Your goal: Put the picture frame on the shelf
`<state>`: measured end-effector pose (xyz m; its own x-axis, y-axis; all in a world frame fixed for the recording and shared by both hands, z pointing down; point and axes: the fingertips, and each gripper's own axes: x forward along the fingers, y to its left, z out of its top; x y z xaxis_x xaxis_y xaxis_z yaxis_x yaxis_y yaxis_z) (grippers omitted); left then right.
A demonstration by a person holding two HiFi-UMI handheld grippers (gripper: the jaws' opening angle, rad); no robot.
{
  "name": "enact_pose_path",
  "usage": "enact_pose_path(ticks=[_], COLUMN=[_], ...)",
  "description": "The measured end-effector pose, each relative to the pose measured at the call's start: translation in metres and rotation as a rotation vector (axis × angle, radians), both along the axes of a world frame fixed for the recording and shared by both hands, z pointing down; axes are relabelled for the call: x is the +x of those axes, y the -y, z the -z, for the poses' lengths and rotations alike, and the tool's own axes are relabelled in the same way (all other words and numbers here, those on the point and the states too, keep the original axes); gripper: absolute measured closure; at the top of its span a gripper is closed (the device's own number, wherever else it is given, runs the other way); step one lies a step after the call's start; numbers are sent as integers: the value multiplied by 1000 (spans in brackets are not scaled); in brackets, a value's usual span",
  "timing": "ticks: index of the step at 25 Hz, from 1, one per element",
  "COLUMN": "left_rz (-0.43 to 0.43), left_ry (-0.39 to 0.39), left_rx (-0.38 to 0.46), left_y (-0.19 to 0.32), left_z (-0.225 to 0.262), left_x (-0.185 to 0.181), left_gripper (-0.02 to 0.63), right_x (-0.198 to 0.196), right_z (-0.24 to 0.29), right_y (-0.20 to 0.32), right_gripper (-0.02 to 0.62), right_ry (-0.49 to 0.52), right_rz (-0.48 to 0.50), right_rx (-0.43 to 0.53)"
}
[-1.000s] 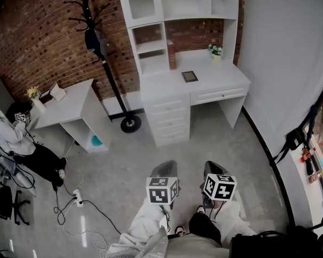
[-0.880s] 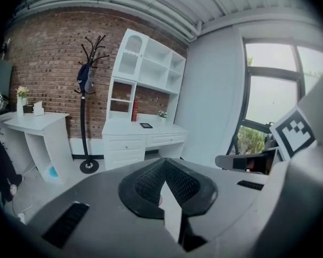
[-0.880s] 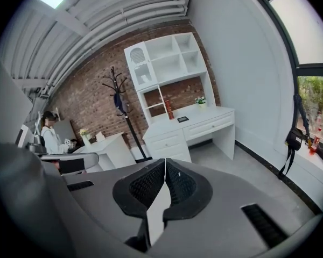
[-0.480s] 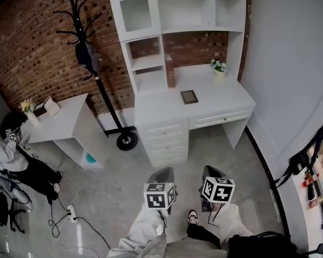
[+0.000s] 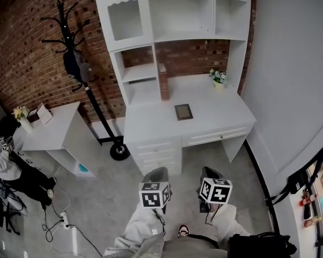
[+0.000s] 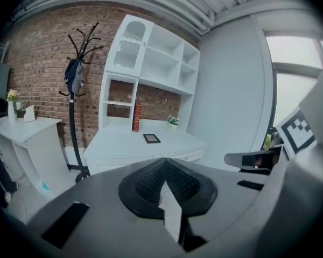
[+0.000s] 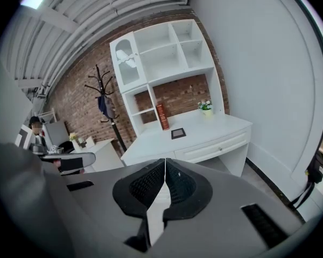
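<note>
Both tools are held low in front of the person and well short of the furniture, so I judge this to be the approach step, with no grasp begun. The left tool (image 6: 164, 163) has its jaws pressed together with nothing between them, and the right tool (image 7: 164, 161) is the same, tips meeting and empty. The picture frame (image 5: 183, 112) lies flat on the white bench (image 5: 151, 123), far ahead of both tools and a little nearer the right tool's line than the left's. In the left gripper view it sits ahead and just left of the jaw tips' line; in the right gripper view it sits ahead and slightly right of them. Beyond the frame, a red book (image 5: 163, 82) stands upright against the back, and a small flower pot (image 5: 218, 78) sits further right. The shelf (image 5: 177, 15) rises above the bench, its open compartments looking empty from here, well above where the frame lies. A coat stand (image 5: 70, 63) stands off to the left tool's side and looks clear of the path. The next move, as I read it, calls for closing the gap to the bench, then spreading one tool's jaws before they reach the frame. Since the frame lies flat, a jaw will likely have to catch an edge, which may slip.
</note>
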<state>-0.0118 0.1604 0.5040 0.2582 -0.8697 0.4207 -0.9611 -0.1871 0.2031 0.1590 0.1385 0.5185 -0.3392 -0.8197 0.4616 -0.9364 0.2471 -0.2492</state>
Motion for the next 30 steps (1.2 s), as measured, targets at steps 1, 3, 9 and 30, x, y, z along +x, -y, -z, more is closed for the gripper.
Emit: enact_pose_path(ticks=[1,3,9,30], left_rz=[7,15,7,-62], left_ry=[-2,-6,13,7], left_rx=[1,2,-14,0], left_y=[9,26,63,290], left_z=[0,-1,-13,-13], left_x=[0,2,4,-15], left_gripper=[598,598,598,598], right_x=[2,8,6,-31], right_z=[-2,-6,-8,-12], right_y=[8,24,66,278], right_gripper=[571,571,571,571], right_ry=[-3,-5,-25,-23], right_rz=[4,2,11,-7], right_rx=[-3,-8,15,3])
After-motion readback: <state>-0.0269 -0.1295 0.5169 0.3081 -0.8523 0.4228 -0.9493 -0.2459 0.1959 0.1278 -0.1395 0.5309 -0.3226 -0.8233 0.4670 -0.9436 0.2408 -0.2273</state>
